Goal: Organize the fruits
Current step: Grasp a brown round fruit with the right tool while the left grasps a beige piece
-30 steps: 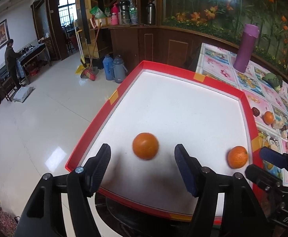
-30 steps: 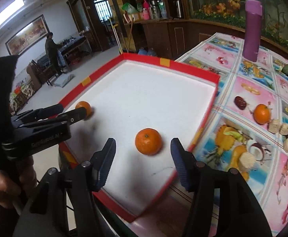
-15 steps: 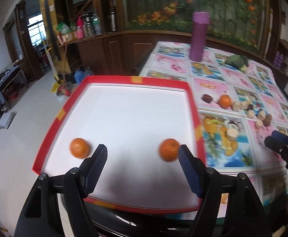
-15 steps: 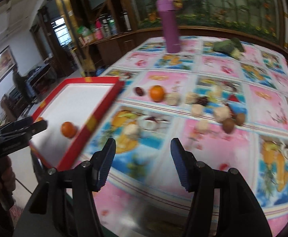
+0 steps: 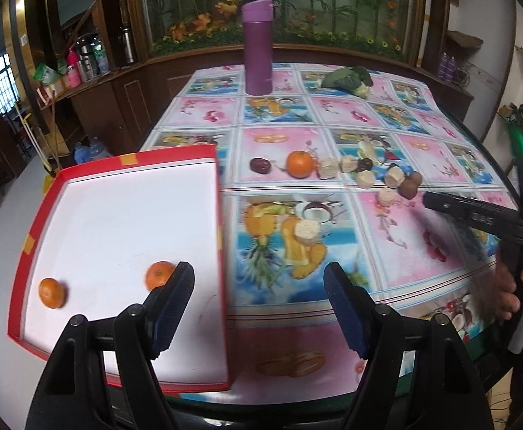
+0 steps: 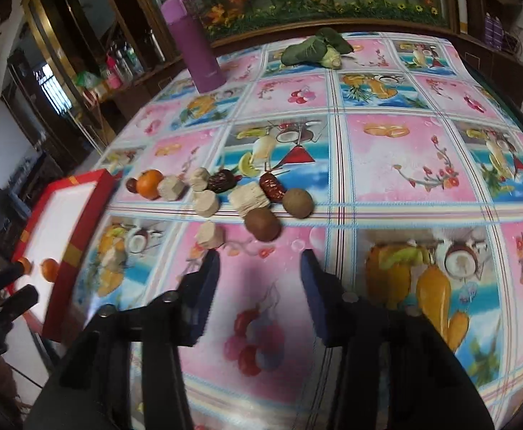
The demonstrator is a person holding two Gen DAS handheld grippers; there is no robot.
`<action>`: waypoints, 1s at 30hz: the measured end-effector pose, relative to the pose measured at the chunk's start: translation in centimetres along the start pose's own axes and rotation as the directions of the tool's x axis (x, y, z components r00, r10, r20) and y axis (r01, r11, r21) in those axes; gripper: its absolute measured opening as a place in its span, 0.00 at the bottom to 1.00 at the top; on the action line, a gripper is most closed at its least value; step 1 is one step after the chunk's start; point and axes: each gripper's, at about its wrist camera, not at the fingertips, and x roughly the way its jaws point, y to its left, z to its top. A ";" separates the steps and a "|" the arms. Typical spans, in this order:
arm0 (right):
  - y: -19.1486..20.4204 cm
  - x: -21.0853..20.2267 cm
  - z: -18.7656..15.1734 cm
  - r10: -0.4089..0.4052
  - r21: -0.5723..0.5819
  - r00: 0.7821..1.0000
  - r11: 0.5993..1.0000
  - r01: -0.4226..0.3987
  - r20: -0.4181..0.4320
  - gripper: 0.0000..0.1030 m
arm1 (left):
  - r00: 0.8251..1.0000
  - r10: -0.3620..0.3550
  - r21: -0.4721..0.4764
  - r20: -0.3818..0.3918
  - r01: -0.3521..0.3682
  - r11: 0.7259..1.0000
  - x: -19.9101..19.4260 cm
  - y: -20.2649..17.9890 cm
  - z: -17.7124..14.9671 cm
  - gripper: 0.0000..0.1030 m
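Left gripper point(image 5: 259, 308): jaws spread wide, nothing between the pads, hovering over the near table edge where the red-rimmed tray point(image 5: 219, 215) meets the fruit-print tablecloth point(image 5: 397, 236). Just behind the left finger point(image 5: 173, 308), partly hidden by it, one orange point(image 5: 156, 274) on the white tray floor; farther left, near the tray's rim, a second orange point(image 5: 51, 292). Ahead and slightly right, well beyond the fingertips, a third orange point(image 5: 299, 163) on the cloth, with a dark date point(image 5: 260, 165) just to its left and pale cut chunks point(image 5: 365, 179) trailing off to its right. Far ahead, upright, a purple flask point(image 5: 258, 47).

Right gripper point(image 6: 259, 283): also parted, empty, low over a pink square of the cloth. Just ahead of the fingertips, a brown kiwi point(image 6: 262, 224); a second kiwi point(image 6: 298, 202) just beyond and right. Ahead-left, a pale chunk point(image 6: 209, 235) close to the left pad. Far ahead, a leafy green vegetable point(image 6: 313, 49).
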 end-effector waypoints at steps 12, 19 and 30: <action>0.2 3.5 1.7 -0.035 -0.052 0.999 0.998 0.033 -0.039 0.33 | 0.997 -0.026 0.014 -0.073 0.027 1.000 2.7 -2.3 1.3 0.73; 0.6 4.1 2.0 -0.048 -0.094 0.999 0.994 0.048 -0.003 0.30 | 0.991 -0.026 0.018 -0.128 0.028 0.999 5.2 -3.2 1.6 0.72; -2.4 2.4 2.9 0.006 0.048 0.998 0.999 -0.008 0.058 0.27 | 0.987 -0.019 -0.007 -0.161 0.018 1.000 7.7 -3.4 2.2 0.72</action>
